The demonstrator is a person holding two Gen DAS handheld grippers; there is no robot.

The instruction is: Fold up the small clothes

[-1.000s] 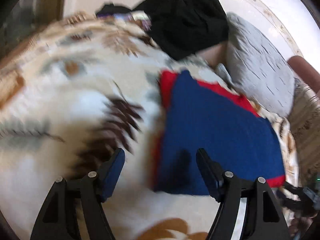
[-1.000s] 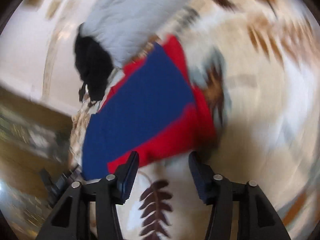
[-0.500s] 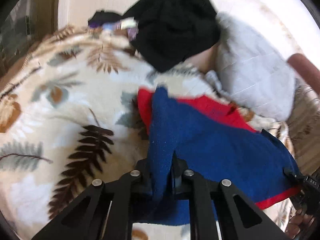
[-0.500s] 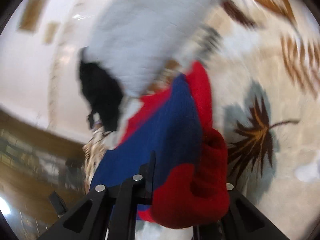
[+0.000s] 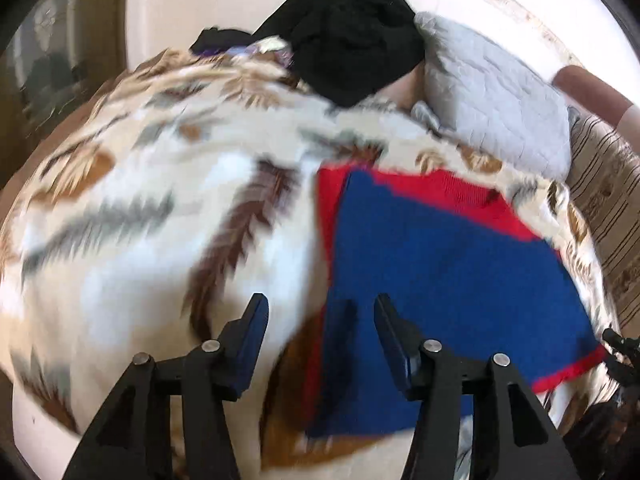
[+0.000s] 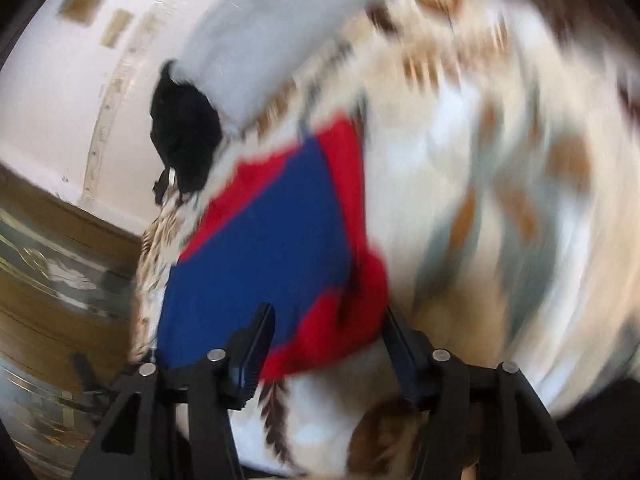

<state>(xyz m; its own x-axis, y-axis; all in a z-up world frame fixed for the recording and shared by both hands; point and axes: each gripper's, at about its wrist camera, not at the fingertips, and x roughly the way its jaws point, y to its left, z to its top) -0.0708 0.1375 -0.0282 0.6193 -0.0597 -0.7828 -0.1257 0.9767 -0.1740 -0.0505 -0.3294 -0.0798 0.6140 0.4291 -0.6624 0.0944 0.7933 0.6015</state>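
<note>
A small blue knit garment with red parts [image 5: 440, 264] lies flat on the leaf-patterned blanket [image 5: 160, 200]. My left gripper [image 5: 320, 320] hovers over its near left edge. Its jaws are opening, and the blue edge lies below the gap with neither pad pressing on it. In the right wrist view the same garment [image 6: 272, 248] lies folded, with a bunched red corner [image 6: 344, 320] between the fingers of my right gripper [image 6: 330, 328]. Those jaws are opening too, and the red cloth sits loose between them. Both views are blurred by motion.
A heap of black clothes [image 5: 352, 40] and a grey quilted pillow [image 5: 492, 112] lie at the far end of the bed against a white wall. Part of a person's arm [image 5: 592, 88] shows at the right. The bed's edge and wooden boards [image 6: 60, 280] lie left of the garment.
Half a second ago both grippers were shut on the garment's edges and held them raised. Now both have let go, their jaws stand apart, and the garment lies flat. Both hands have pulled back.
</note>
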